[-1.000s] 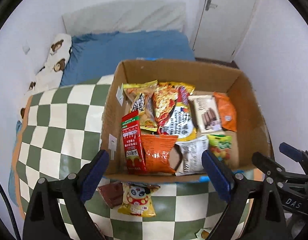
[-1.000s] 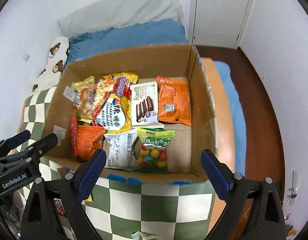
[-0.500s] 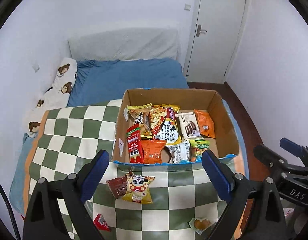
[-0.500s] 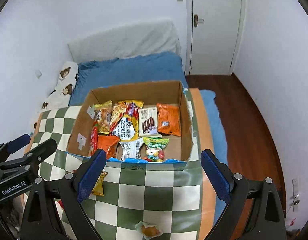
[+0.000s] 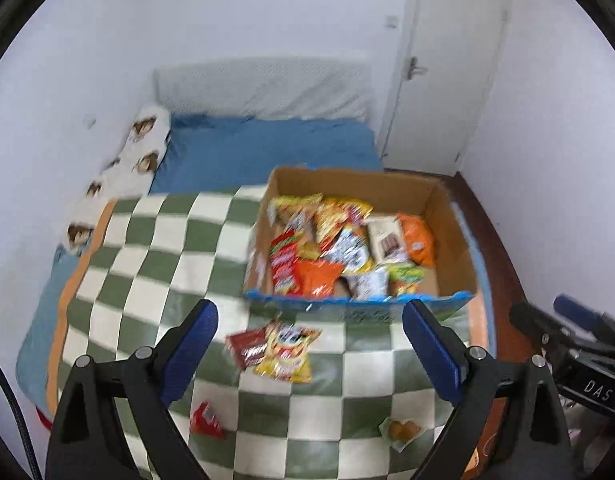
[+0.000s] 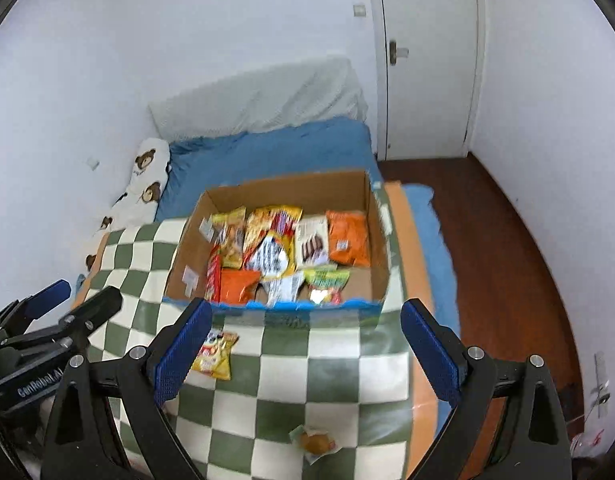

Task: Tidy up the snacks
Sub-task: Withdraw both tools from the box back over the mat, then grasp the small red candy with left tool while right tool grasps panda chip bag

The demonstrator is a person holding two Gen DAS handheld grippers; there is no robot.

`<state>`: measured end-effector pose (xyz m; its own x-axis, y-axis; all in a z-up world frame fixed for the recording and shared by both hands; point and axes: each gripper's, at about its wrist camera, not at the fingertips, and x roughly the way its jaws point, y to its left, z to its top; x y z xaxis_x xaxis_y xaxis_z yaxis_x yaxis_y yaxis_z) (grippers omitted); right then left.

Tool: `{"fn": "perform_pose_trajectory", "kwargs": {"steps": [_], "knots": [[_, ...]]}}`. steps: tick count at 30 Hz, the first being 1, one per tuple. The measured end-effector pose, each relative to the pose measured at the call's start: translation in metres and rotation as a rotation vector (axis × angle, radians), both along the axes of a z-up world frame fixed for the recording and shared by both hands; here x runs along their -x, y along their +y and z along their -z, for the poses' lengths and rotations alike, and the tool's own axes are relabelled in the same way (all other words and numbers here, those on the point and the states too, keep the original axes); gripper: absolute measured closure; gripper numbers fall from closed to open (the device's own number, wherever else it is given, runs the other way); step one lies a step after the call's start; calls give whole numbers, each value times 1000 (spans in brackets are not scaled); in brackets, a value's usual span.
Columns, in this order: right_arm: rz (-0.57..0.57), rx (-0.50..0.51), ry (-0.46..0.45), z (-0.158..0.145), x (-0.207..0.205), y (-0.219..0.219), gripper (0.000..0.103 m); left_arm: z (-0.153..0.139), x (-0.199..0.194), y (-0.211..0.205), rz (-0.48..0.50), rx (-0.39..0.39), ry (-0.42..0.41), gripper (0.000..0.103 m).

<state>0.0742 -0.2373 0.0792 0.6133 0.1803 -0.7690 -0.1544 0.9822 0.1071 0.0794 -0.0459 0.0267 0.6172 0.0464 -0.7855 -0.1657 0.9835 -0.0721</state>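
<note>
Left gripper (image 5: 309,344) and right gripper (image 6: 301,344): jaws spread wide, nothing between them, both above the checkered blanket (image 5: 147,248). Yellow snack packet (image 5: 285,350) lies flat on the blanket, just in front of the cardboard box (image 5: 453,236), overlapping 1 red packet (image 5: 247,346). Judged light, soft, crinkly, slippery film; pinch a sealed edge, not the fragile contents.
</note>
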Motion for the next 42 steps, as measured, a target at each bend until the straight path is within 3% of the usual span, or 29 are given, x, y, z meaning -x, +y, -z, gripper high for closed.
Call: {"fn": "perform_pose_trajectory", "kwargs": {"steps": [3, 9, 12, 19, 25, 26, 28, 30, 32, 34, 37, 42], "knots": [[-29, -40, 111, 34, -3, 8, 6, 28, 7, 26, -69, 0, 79, 8], [-111, -103, 368, 134, -19, 51, 6, 100, 28, 87, -218, -43, 266, 8], [-123, -125, 452, 181, -30, 79, 6, 133, 41, 113, -278, -41, 336, 8], [-104, -93, 507, 249, -63, 146, 6, 202, 51, 147, -335, 56, 492, 8], [-47, -95, 529, 283, -84, 184, 6, 235, 55, 141, -265, 108, 547, 9], [-49, -90, 535, 289, -84, 190, 9, 238, 55, 138, -248, 109, 550, 9], [-55, -65, 546, 297, -84, 197, 38, 246, 54, 132, -213, 106, 548, 9], [-67, -51, 549, 302, -79, 198, 38, 253, 52, 128, -188, 117, 545, 9], [-91, -23, 547, 302, -73, 195, 38, 260, 51, 124, -169, 148, 539, 17], [-120, -1, 571, 303, -63, 187, 39, 269, 49, 121, -150, 185, 554, 53], [-146, 35, 609, 306, -41, 167, 38, 280, 51, 113, -137, 208, 568, 61], [-139, 26, 666, 311, -10, 139, 39, 279, 61, 86, -101, 247, 562, 63]]}}
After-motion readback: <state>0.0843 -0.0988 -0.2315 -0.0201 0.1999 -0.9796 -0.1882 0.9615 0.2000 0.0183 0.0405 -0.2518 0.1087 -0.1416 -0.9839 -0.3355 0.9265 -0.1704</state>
